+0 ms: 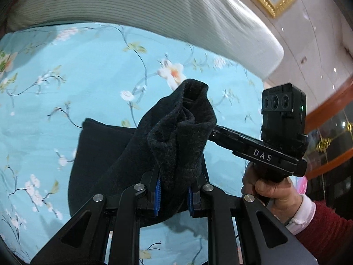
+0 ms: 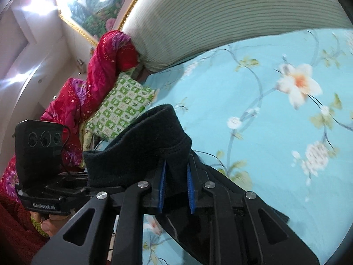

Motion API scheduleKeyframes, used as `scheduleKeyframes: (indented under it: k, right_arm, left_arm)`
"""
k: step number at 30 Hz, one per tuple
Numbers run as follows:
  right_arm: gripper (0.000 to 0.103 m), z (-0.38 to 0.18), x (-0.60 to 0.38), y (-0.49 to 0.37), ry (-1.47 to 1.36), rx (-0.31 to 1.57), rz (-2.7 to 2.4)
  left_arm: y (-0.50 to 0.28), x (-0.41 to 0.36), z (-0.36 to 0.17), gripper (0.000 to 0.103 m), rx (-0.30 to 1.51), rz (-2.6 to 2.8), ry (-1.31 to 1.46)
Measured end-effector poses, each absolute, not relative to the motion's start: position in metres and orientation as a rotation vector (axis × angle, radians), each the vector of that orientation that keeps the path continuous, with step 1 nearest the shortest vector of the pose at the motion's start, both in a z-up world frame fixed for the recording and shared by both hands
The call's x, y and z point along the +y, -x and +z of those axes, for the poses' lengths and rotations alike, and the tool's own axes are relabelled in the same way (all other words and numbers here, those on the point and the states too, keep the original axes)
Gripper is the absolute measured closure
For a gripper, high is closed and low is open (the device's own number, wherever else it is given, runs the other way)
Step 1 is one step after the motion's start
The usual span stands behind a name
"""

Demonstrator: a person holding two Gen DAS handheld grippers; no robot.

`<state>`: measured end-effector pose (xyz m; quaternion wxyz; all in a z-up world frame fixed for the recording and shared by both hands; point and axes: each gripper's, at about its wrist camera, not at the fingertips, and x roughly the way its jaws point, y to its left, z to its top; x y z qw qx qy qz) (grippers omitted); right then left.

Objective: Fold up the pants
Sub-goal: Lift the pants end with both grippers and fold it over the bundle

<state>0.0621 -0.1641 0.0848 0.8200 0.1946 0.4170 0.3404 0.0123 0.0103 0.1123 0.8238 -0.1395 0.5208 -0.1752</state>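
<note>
Black pants [image 1: 176, 137] pinched by both tilted-down tongs, left [image 1: 174, 195], right [image 2: 176, 190].

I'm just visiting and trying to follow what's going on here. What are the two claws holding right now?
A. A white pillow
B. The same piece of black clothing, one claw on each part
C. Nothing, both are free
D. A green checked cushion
B: in each wrist view the blue pads press on bunched fabric of the black pants, with the left claw and the right claw each gripping a part above the flowered blue sheet.
</note>
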Motion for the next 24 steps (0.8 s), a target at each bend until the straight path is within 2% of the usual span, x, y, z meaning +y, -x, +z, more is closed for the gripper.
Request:
scheduleKeyframes:
  k: [14, 24]
  right_arm:
    - [0.085, 0.037, -0.210, -0.038, -0.458, 0.955, 0.591]
    - [0.085, 0.026, -0.236, -0.025, -0.467, 1.020, 0.455]
  left_arm:
    - [-0.020, -0.046, 0.059, 0.085, 1.216, -0.439, 0.204]
    - [-0.020, -0.074, 0.036, 0.076, 1.258, -0.472, 0.140]
